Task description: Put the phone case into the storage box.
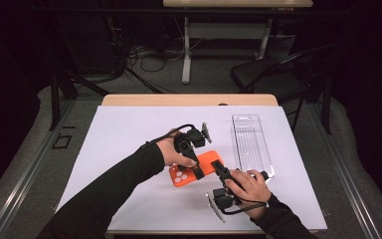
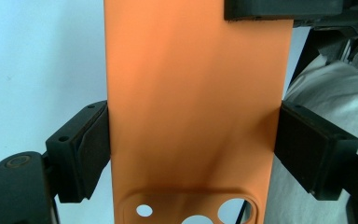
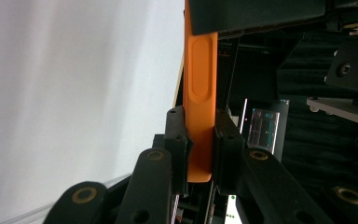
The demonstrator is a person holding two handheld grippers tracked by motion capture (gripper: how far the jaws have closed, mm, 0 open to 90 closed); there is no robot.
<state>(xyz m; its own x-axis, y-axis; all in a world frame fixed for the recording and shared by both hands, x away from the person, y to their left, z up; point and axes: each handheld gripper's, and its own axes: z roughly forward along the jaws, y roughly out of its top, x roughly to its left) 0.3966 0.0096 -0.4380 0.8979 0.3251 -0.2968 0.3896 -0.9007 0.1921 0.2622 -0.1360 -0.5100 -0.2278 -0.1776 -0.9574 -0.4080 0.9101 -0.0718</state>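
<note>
An orange phone case (image 1: pixel 191 173) with camera cut-outs is held over the white mat. My left gripper (image 1: pixel 198 170) comes in from the upper left and spans the case's width. In the left gripper view, both pads (image 2: pixel 95 144) press on the long edges of the case (image 2: pixel 191 93), just above the camera holes. My right gripper (image 1: pixel 219 167) comes from the lower right, shut on the case's end. In the right gripper view, the thin orange edge (image 3: pixel 200 93) stands pinched between my right gripper's jaws (image 3: pixel 200 144).
A clear plastic tray (image 1: pixel 251 142) lies on the white mat (image 1: pixel 129 139) just right of the case, lengthwise toward the far edge. A dark chair (image 1: pixel 273 74) and a desk leg (image 1: pixel 186 50) stand beyond the table.
</note>
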